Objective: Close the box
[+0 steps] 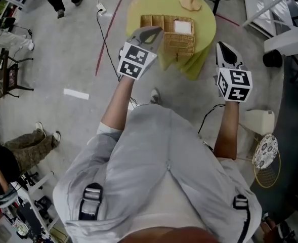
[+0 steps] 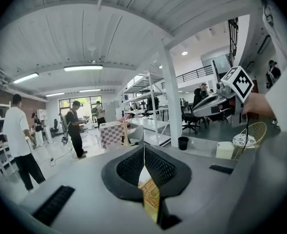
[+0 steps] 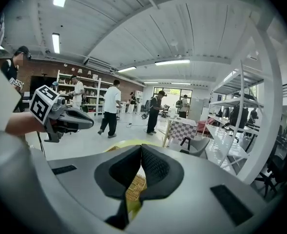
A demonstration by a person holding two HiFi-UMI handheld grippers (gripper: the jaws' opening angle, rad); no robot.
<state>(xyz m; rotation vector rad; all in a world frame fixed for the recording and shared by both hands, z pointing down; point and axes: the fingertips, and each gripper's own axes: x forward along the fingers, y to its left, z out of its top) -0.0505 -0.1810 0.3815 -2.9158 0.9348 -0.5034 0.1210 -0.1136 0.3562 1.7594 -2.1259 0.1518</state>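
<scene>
An open wicker box (image 1: 165, 30) stands on a round yellow-green table (image 1: 207, 22). It has compartments at the back, a white thing (image 1: 183, 26) in its right part, and a wicker flap (image 1: 178, 45) at its front. My left gripper (image 1: 156, 32) is shut and sits at the box's left front corner; between its pads (image 2: 155, 167) only a sliver of wicker (image 2: 149, 195) shows. My right gripper (image 1: 222, 46) hangs off the table's right edge, apart from the box, with its jaws closed together and wicker (image 3: 135, 186) showing below them.
A wooden piece (image 1: 192, 3) stands at the table's far edge. A cable (image 1: 104, 37) runs over the floor to the left. A white bin (image 1: 260, 121) and a round woven chair (image 1: 266, 155) sit to the right, with shelving (image 1: 270, 4) beyond. People stand at the left (image 1: 35, 143).
</scene>
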